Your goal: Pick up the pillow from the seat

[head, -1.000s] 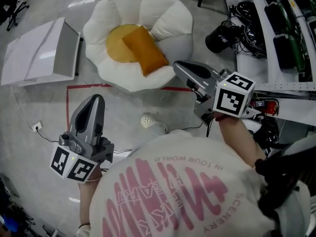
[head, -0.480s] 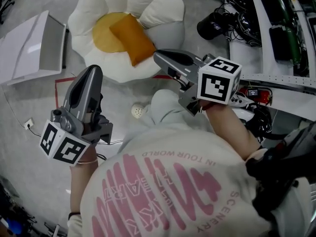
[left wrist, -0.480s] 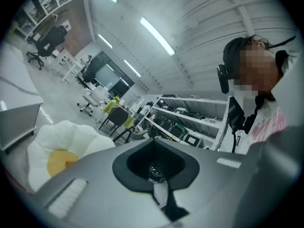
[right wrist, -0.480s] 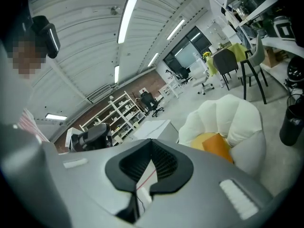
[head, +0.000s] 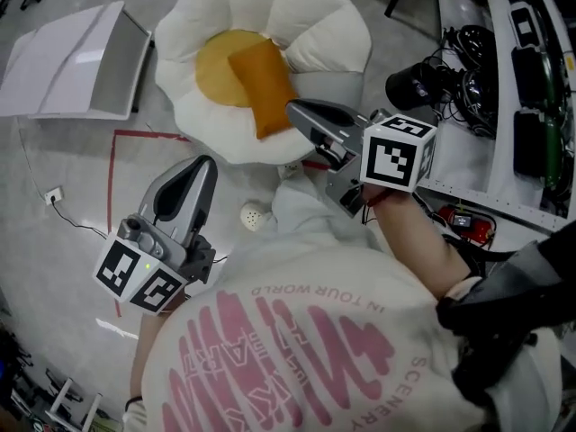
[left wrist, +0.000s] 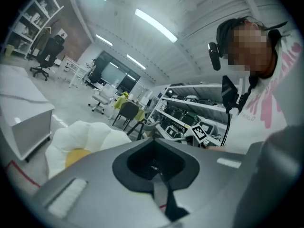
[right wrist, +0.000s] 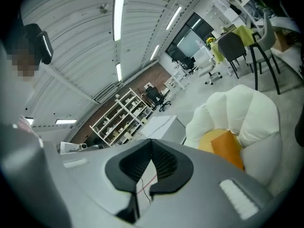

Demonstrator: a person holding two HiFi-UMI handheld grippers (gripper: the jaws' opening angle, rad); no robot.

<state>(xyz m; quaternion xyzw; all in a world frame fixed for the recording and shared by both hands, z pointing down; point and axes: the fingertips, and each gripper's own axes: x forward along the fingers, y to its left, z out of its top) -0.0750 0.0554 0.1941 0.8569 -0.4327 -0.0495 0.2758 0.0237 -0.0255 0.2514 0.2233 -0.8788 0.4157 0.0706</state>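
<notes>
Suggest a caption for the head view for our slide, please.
Both shut, the left gripper and right gripper hover near the flower-shaped seat holding an orange pillow.

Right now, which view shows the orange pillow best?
The head view. It shows the whole pillow from above, lying on the yellow middle of the seat. The right gripper view shows only part of it, low at the right. The left gripper view shows some of the seat but no pillow.

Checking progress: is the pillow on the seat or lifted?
On the seat: the pillow lies on its yellow middle; left gripper and right gripper are shut, clear of it.
</notes>
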